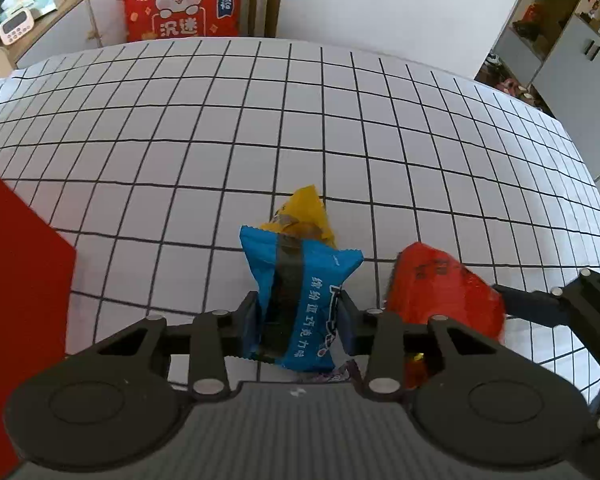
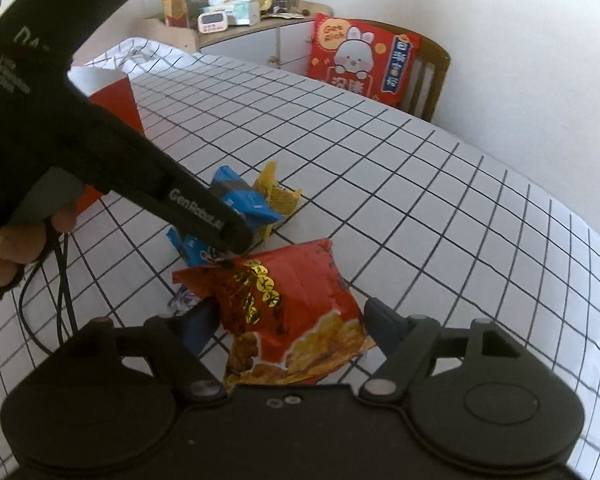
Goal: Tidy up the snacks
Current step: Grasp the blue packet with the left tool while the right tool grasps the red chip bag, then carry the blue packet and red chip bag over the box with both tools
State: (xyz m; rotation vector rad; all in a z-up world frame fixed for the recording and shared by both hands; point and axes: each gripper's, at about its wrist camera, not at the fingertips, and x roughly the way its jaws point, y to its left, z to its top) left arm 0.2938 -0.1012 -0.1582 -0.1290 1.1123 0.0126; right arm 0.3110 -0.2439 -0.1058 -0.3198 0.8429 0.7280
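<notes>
Now my left fingers [image 1: 298, 314] pinch the blue snack packet [image 1: 300, 292] from both sides, pads pressed into its wrapper. It stands on end between them on the checked bench [image 1: 260, 120], with a yellow packet [image 1: 304, 216] just behind it at twelve o'clock. My right fingers [image 2: 288, 328] straddle the red snack bag [image 2: 288, 304] (gold print on its face) but are not closed on it: the nine o'clock pad touches its edge, while the three o'clock pad stands just clear. That bag lies flat, at three o'clock of the blue packet. A red box [image 2: 116, 100] stands at nine o'clock of the pile.
</notes>
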